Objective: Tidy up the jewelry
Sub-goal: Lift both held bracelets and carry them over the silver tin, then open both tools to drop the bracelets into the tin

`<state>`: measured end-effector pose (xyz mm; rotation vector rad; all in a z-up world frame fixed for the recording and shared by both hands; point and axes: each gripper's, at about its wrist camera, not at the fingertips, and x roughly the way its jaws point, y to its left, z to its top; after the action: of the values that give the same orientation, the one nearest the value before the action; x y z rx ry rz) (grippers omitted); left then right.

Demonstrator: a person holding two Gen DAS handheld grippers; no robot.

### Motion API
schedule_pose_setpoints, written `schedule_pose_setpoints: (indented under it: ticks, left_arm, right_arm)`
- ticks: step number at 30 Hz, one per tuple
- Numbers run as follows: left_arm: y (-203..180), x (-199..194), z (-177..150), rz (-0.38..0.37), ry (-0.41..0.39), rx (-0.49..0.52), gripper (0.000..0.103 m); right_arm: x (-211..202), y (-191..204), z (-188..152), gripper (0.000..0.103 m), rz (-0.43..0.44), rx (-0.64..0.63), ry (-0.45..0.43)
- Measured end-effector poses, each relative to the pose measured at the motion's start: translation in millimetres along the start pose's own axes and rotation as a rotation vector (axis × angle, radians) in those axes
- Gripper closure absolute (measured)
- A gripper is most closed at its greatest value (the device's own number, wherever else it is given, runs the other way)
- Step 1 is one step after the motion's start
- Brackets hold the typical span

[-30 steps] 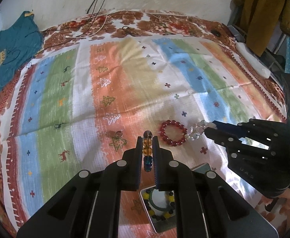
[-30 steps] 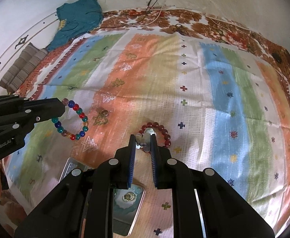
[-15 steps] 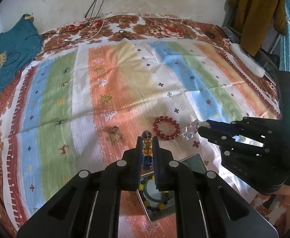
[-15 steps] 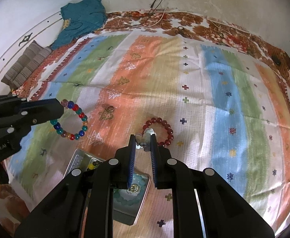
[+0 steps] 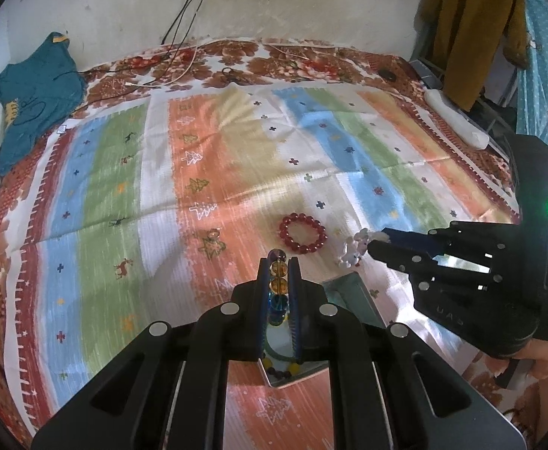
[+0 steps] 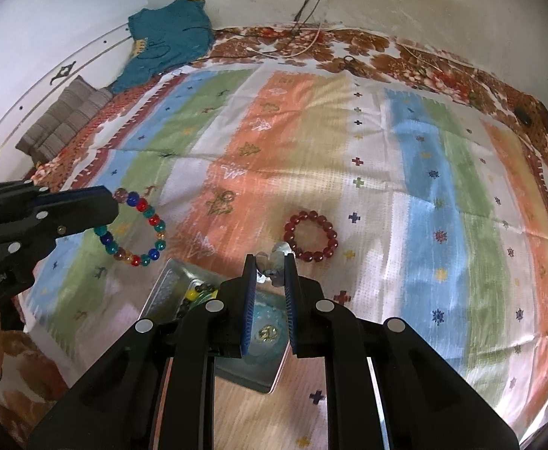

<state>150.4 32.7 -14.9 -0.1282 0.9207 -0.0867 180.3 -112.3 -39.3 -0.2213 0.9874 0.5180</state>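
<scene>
My left gripper [image 5: 278, 262] is shut on a bracelet of many-coloured glass beads [image 5: 278, 275]; in the right wrist view that bracelet [image 6: 135, 232] hangs as a ring from the left gripper [image 6: 111, 202]. Shut on a clear white bead bracelet [image 6: 274, 260] is my right gripper [image 6: 270, 262], which the left wrist view shows at the right [image 5: 373, 242] with the white beads [image 5: 352, 251] at its tip. A dark red bead bracelet [image 5: 303, 233] [image 6: 310, 238] lies on the striped bedspread just beyond both grippers. Below them stands an open metal tin [image 5: 352, 292] [image 6: 169, 285] with a green bracelet inside.
A small ring-like piece [image 5: 212, 232] lies on the orange stripe left of the red bracelet. Along the far edge of the bed are a teal garment [image 5: 34, 93] and cables [image 5: 176, 75]. A mustard garment [image 5: 469, 26] hangs at the right, and a striped cushion [image 6: 64, 120] lies at the left.
Both grippers have drawn back over the bed with their bracelets, so the tin shows more fully beneath them. The red bracelet has stayed on the cloth.
</scene>
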Motion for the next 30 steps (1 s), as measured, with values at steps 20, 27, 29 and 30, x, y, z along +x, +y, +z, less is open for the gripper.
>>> schedule_pose_setpoints:
  ticks: [20, 27, 29, 30]
  left_arm:
    - [-22, -16, -32, -0.003, -0.006, 0.038, 0.094]
    - [-20, -15, -34, 0.048, -0.007, 0.041, 0.089]
    - [-15, -18, -34, 0.06, -0.014, 0.027, 0.084]
    - [-14, -16, -32, 0.065, -0.011, 0.022, 0.084]
  right_arm:
    - [-16, 17, -40, 0.088, 0.032, -0.025, 0.029]
    - [-10, 15, -43, 0.073, 0.008, -0.021, 0.049]
    - [-8, 11, -43, 0.063, -0.025, -0.015, 0.054]
    - [-7, 10, -43, 0.063, -0.034, -0.012, 0.06]
